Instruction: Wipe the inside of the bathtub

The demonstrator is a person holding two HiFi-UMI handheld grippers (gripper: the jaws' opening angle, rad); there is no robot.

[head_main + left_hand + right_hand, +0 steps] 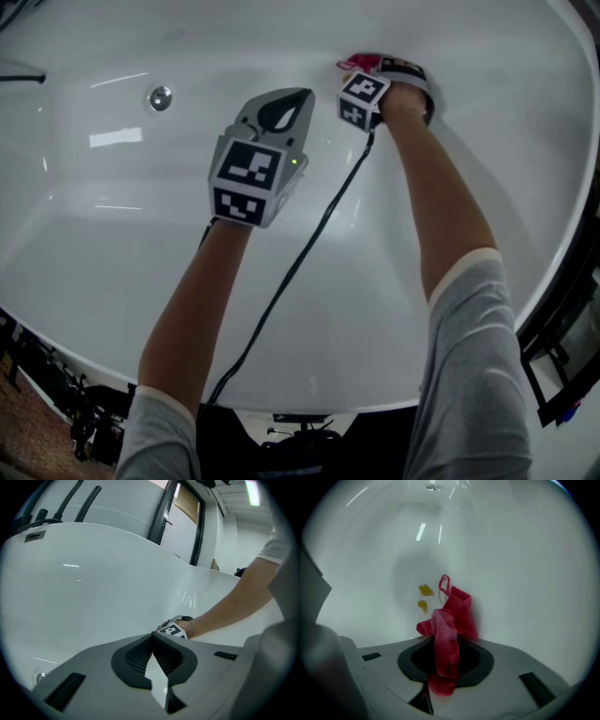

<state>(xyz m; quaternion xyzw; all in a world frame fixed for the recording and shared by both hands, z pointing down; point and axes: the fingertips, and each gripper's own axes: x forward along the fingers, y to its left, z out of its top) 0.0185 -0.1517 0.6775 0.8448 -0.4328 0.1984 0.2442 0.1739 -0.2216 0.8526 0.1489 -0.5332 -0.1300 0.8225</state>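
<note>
While the head view looks down into the white bathtub (112,244), both grippers sit inside it. The left gripper (284,105) hangs over the basin mid-tub. The right gripper (380,70) is pushed up to the far wall, with a bit of red cloth (358,64) poking out past its tip. A black cable (300,253) trails from the right gripper back toward the person. A chrome fitting (160,97) sits on the tub wall to the left. Jaw state isn't readable from here, and no dirt shows.

Left gripper view: left gripper (152,640) has its jaws together at the tips with nothing between them. Past them is bare glossy tub wall, plus the right gripper's marker cube (172,630) and the person's forearm (225,604) reaching in. The cloth isn't visible from this side.

Right gripper view: right gripper (446,660) is clamped on the red cloth (449,620). The cloth is a thin mesh-like fabric, bunched and folded, and it stands up out of the jaws. Its top lies against the tub surface. This view alone shows two small yellow-orange stains (424,590), just left of the cloth on the white surface. The stains and the cloth's top loop are near each other; I can't tell if they touch.
</note>
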